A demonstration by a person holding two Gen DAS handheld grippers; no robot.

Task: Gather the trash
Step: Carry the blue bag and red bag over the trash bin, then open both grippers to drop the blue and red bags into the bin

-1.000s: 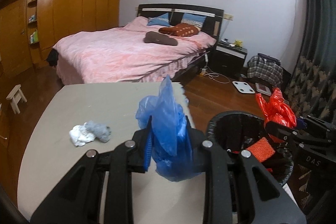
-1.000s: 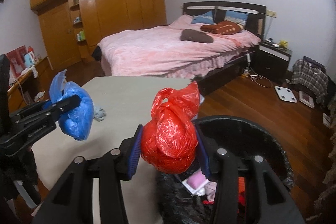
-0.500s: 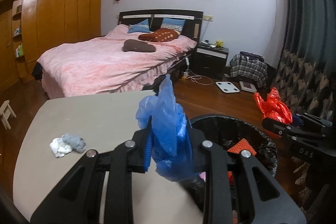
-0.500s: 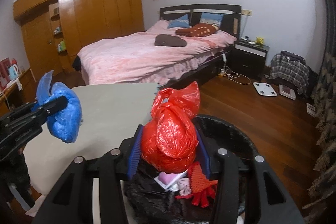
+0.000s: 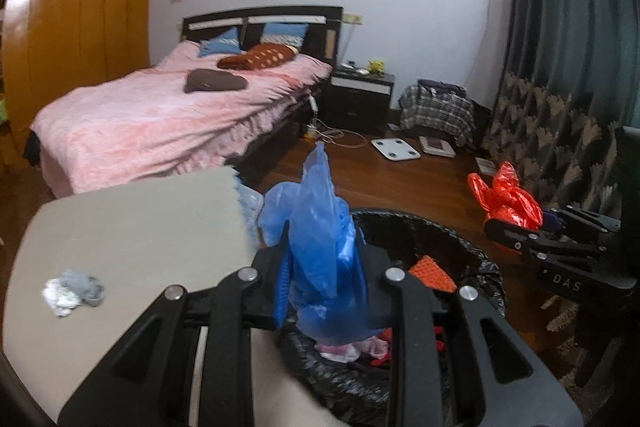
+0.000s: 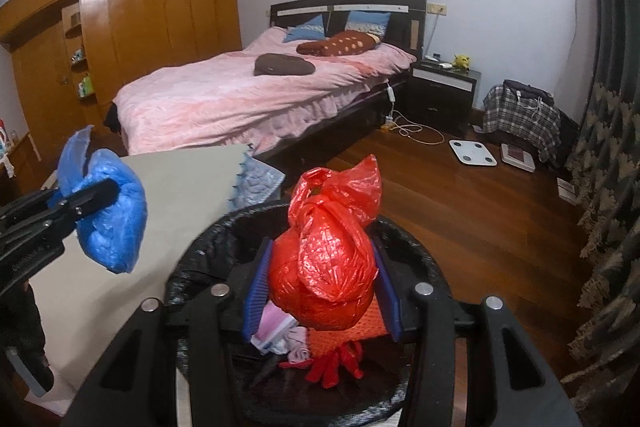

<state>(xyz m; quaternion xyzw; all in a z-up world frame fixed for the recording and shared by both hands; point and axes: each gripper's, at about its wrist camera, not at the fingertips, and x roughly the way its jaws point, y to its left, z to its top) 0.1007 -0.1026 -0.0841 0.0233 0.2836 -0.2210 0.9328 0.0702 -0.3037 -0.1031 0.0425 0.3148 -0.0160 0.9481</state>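
Both claws shifted over bin (image 6: 404, 239); red bag (image 6: 324, 267) clamped in right claw (image 6: 322, 291).

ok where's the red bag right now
The red bag is clamped in the right gripper, held over the open black bin beside the table; in the left wrist view it shows at far right.

Knotted red bag (image 6: 324, 267) above black-lined bin (image 6: 416, 247), crumpled blue bag (image 5: 320, 259) over its rim

White letters "DAS" on the black body of the right gripper (image 5: 516, 223)
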